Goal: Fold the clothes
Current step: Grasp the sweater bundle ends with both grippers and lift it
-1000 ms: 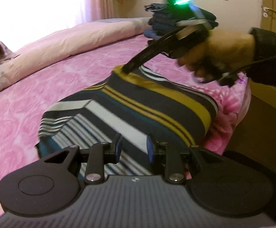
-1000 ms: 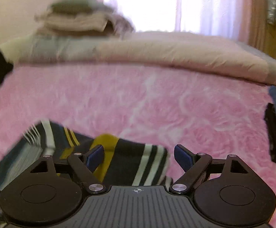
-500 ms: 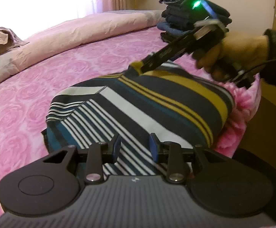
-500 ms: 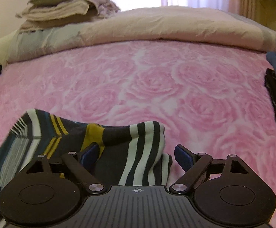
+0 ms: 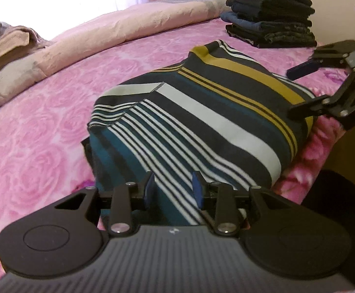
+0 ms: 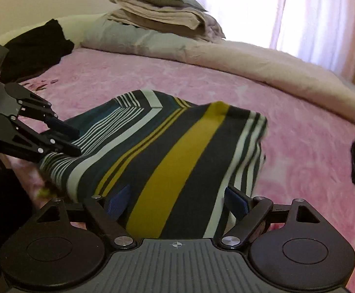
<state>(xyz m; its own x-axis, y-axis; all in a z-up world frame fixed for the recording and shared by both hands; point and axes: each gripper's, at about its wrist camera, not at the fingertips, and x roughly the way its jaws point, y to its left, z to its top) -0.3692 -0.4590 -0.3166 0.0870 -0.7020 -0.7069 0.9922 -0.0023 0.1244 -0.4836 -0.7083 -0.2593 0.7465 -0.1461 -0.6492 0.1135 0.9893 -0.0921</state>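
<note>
Striped garment (image 5: 201, 112) lies near the bed's edge on the pink rose-patterned bedspread (image 5: 35, 151), already folded into a compact, roughly rectangular packet, a sleeve or hem edge turned across its top. Judged well along: perhaps one more fold or a tidy-up, then a move to the stack. Left gripper (image 5: 173, 190) is low at the packet's near end, jaws partly apart with striped cloth between them; the pads do not appear to press on it. Right gripper (image 6: 177, 199) has its jaws spread wide over the opposite end, holding nothing (fabric lies between and under the fingers). A stack of folded dark clothes (image 5: 270, 14) sits further up the bed, so earlier items look finished. A black garment (image 6: 35, 46) lies loose, likely still waiting. Rolled pale duvet (image 6: 263, 66) and pillows (image 6: 160, 12) line the far side; bright curtained window (image 6: 287, 12) behind.
</note>
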